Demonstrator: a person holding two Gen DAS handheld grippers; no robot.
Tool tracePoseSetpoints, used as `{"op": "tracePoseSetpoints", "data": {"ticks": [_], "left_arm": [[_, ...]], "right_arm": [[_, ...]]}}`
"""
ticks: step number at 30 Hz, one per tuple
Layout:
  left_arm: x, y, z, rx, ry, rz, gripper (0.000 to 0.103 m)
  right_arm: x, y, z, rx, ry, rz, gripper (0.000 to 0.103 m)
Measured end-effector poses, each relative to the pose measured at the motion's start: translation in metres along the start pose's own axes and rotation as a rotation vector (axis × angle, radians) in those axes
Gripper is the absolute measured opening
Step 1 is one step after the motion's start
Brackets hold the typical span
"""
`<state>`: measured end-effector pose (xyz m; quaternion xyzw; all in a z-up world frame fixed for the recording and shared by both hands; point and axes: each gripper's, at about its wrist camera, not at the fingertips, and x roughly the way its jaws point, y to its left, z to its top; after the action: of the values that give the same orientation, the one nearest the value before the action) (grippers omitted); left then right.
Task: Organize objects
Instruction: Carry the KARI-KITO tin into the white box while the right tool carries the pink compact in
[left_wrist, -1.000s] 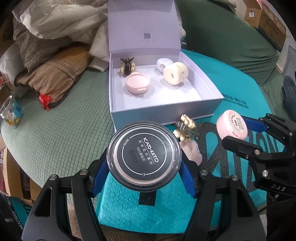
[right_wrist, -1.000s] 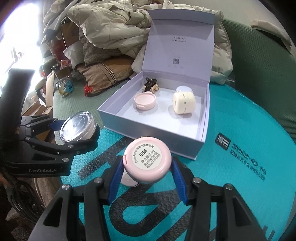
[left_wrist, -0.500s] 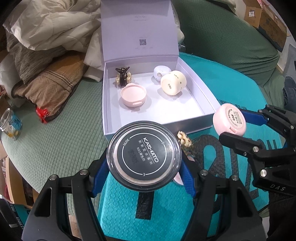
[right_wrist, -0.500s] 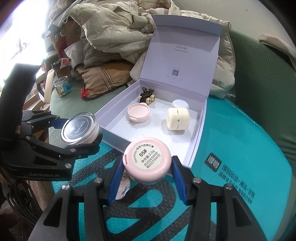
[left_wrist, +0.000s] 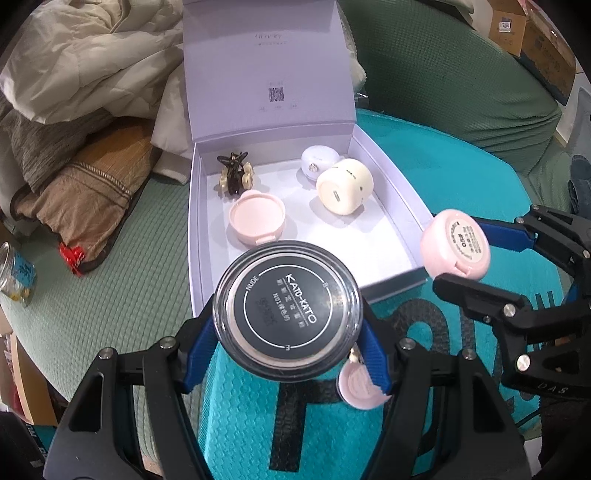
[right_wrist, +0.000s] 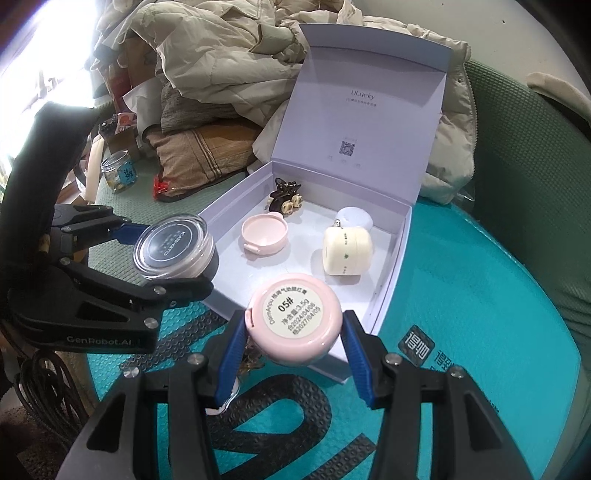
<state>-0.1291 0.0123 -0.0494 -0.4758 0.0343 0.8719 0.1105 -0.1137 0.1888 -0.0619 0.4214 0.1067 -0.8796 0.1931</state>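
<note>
Both grippers have moved closer to the open lilac gift box (left_wrist: 391, 192) during the last second: before, the box stood further ahead, and now its front wall is just under the two held items. To my judgement the carrying part is nearly done and the placing inside the box comes next.

The left gripper (left_wrist: 288, 314) is clamped on a round powder jar (left_wrist: 287, 312) (clear plastic wall, black printed label reading KATO-KATO, smooth and glossy). The right gripper (right_wrist: 293, 319) is clamped on a pink blush compact (right_wrist: 293, 319), a low matte disc with a white sticker marked 05#. The jar hangs above the front left corner of the box, the compact above the front edge.

Inside the box already lie a black hair claw (left_wrist: 234, 177) with cream flowers, a shallow pink round case (left_wrist: 256, 221), a small white round case (left_wrist: 317, 162) and a cream rounded pouch-like case (left_wrist: 345, 186) lying on its side. The box is stiff cardboard with an upright lid.

On the teal embossed mat (right_wrist: 461, 295) stays one pink lid-like piece (left_wrist: 360, 386), partly hidden under the left gripper.
</note>
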Motion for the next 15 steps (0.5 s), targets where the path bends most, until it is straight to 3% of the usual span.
{"op": "tracePoseSetpoints", "data": {"ticks": [15], "left_arm": [[0.038, 0.008, 0.026, 0.024, 0.033, -0.007, 0.067]], "right_arm": [[0.033, -0.015, 0.015, 0.011, 0.043, -0.003, 0.052]]}}
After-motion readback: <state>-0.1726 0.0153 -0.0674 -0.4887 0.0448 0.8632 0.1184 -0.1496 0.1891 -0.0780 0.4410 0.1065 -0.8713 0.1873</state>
